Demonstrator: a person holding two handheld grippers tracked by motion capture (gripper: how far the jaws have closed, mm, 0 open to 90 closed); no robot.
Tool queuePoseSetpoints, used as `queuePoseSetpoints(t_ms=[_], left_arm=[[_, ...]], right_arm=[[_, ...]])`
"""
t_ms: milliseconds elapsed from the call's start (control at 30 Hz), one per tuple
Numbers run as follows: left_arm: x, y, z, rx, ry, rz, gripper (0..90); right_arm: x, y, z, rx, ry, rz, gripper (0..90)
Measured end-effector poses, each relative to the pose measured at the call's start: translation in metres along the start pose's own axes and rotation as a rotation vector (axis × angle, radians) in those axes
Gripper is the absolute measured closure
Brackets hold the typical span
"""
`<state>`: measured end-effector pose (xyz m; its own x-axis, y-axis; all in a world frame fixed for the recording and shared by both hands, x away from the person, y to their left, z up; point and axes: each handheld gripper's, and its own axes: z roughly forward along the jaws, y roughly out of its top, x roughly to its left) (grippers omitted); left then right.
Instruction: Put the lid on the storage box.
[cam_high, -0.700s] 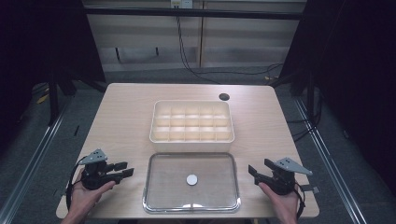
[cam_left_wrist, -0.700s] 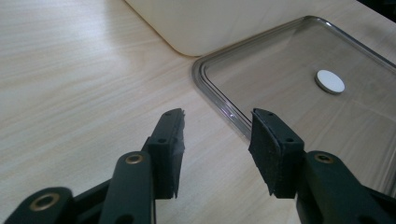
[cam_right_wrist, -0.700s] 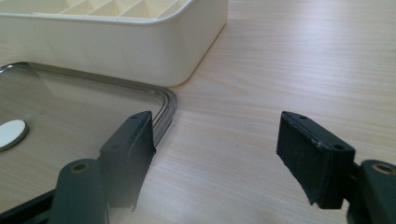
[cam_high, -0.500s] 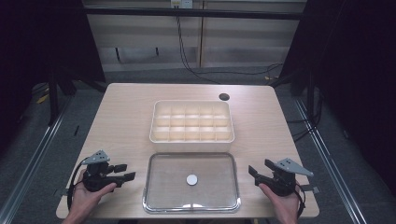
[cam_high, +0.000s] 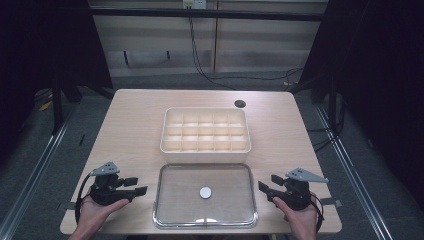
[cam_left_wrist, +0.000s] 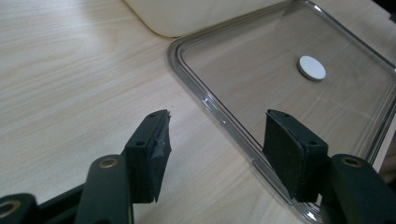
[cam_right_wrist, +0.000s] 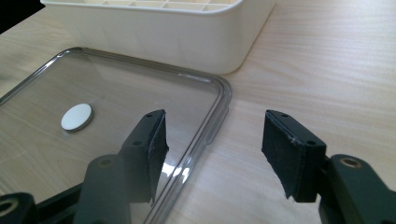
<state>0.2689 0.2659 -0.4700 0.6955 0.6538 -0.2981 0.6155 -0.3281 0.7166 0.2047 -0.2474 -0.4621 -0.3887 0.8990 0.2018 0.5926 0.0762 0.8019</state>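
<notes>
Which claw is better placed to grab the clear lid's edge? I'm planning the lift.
Left, marginally: the left claw stands open with the clear lid rim between its jaws; the right claw is open too, the rim beside one jaw.

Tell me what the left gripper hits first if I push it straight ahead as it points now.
Most likely the near rim of the clear lid. The left gripper has open jaws straddling that edge just ahead; its height above the table is hard to judge, so it might pass over.

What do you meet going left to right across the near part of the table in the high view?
Left gripper, jaws open → clear lid with a white disc at its middle → right gripper, jaws open.
</notes>
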Motion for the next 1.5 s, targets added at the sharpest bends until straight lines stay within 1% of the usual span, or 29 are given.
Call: queuePoseSetpoints(t_ms=[33, 133, 167, 200, 233, 300, 367, 400, 433, 467, 500, 533, 600, 667, 767, 867, 933, 967, 1000, 1033, 1067, 1133, 1167, 1200, 1300, 1333, 1400, 1433, 1500], left_arm=[[-0.003, 0.003, 0.002, 0.01, -0.002, 0.013, 40.2], [-0.005, 0.006, 0.003, 0.005, -0.01, 0.013, 40.3], [-0.006, 0.009, 0.006, 0.007, -0.012, 0.013, 41.0], [-0.006, 0.009, 0.006, 0.007, -0.012, 0.013, 41.7], [-0.006, 0.012, 0.008, 0.003, -0.02, 0.014, 43.7], [-0.005, 0.016, 0.011, 0.005, -0.017, 0.017, 43.0], [-0.004, 0.023, 0.013, 0.015, -0.027, 0.014, 43.0], [-0.004, 0.023, 0.013, 0.015, -0.027, 0.014, 41.3], [-0.006, 0.03, 0.015, 0.023, -0.041, 0.021, 40.3], [-0.006, 0.03, 0.015, 0.023, -0.041, 0.021, 41.8], [-0.007, 0.033, 0.017, 0.01, -0.027, 0.007, 44.9], [-0.008, 0.034, 0.018, -0.003, -0.002, 0.021, 45.1], [-0.005, 0.033, 0.023, 0.008, -0.015, 0.003, 46.4], [-0.003, 0.03, 0.028, 0.029, -0.022, 0.002, 46.4], [0.0, 0.026, 0.033, 0.035, -0.026, -0.016, 46.6], [0.002, 0.023, 0.037, 0.045, -0.006, -0.008, 46.3], [0.003, 0.022, 0.038, 0.046, -0.006, -0.006, 46.4], [0.004, 0.021, 0.04, 0.041, 0.015, -0.017, 46.5], [0.003, 0.02, 0.042, 0.052, 0.022, -0.015, 46.5], [0.0, 0.02, 0.044, 0.061, 0.015, -0.004, 46.5], [0.0, 0.02, 0.044, 0.061, 0.015, -0.004, 46.6], [-0.005, 0.02, 0.046, 0.069, 0.014, 0.011, 46.6], [-0.009, 0.02, 0.047, 0.078, 0.008, 0.027, 46.6], [-0.01, 0.019, 0.048, 0.085, 0.008, 0.03, 46.6], [-0.009, 0.019, 0.051, 0.095, 0.015, 0.032, 46.4], [-0.008, 0.019, 0.051, 0.093, 0.008, 0.025, 46.1], [-0.008, 0.019, 0.052, 0.097, 0.01, 0.025, 43.6], [-0.008, 0.018, 0.053, 0.098, 0.013, 0.01, 42.7], [-0.008, 0.018, 0.053, 0.1, 0.006, 0.009, 42.6]], right_arm=[[0.002, 0.002, 0.001, 0.009, 0.003, -0.006, 40.9], [0.004, 0.008, 0.004, 0.043, 0.011, -0.011, 38.3], [0.004, 0.013, 0.009, 0.073, 0.041, 0.001, 37.1], [0.004, 0.013, 0.009, 0.073, 0.041, 0.001, 37.1], [0.005, 0.019, 0.015, 0.094, 0.049, -0.002, 35.0], [0.004, 0.024, 0.021, 0.11, 0.049, -0.001, 33.6], [0.005, 0.031, 0.026, 0.113, 0.046, -0.003, 33.7], [0.005, 0.034, 0.028, 0.115, 0.051, -0.005, 33.9], [0.005, 0.037, 0.03, 0.119, 0.05, -0.013, 34.5], [0.005, 0.037, 0.03, 0.119, 0.05, -0.013, 34.5], [0.005, 0.042, 0.034, 0.121, 0.056, -0.003, 35.0], [0.004, 0.043, 0.035, 0.118, 0.06, 0.005, 35.0], [0.002, 0.042, 0.04, 0.111, 0.074, 0.03, 35.1], [-0.001, 0.037, 0.043, 0.115, 0.064, 0.035, 36.6], [-0.005, 0.028, 0.05, 0.142, 0.056, 0.038, 37.9], [-0.006, 0.025, 0.053, 0.163, 0.068, 0.036, 40.1], [-0.006, 0.024, 0.054, 0.166, 0.071, 0.034, 41.8], [-0.006, 0.022, 0.055, 0.167, 0.067, 0.032, 44.5], [-0.007, 0.021, 0.056, 0.166, 0.067, 0.032, 45.2], [-0.007, 0.019, 0.057, 0.163, 0.06, 0.032, 46.8], [-0.007, 0.019, 0.057, 0.163, 0.06, 0.032, 46.8], [-0.005, 0.016, 0.059, 0.151, 0.037, 0.027, 48.9], [-0.002, 0.014, 0.061, 0.167, 0.036, 0.025, 49.3], [-0.002, 0.014, 0.063, 0.167, 0.04, 0.012, 49.8], [0.0, 0.012, 0.066, 0.196, 0.025, 0.019, 49.3], [-0.001, 0.012, 0.067, 0.196, 0.03, 0.013, 48.2], [-0.002, 0.011, 0.068, 0.204, 0.017, 0.015, 44.6], [-0.003, 0.01, 0.068, 0.213, 0.021, 0.028, 43.8], [-0.005, 0.008, 0.069, 0.203, 0.017, 0.03, 42.6]])
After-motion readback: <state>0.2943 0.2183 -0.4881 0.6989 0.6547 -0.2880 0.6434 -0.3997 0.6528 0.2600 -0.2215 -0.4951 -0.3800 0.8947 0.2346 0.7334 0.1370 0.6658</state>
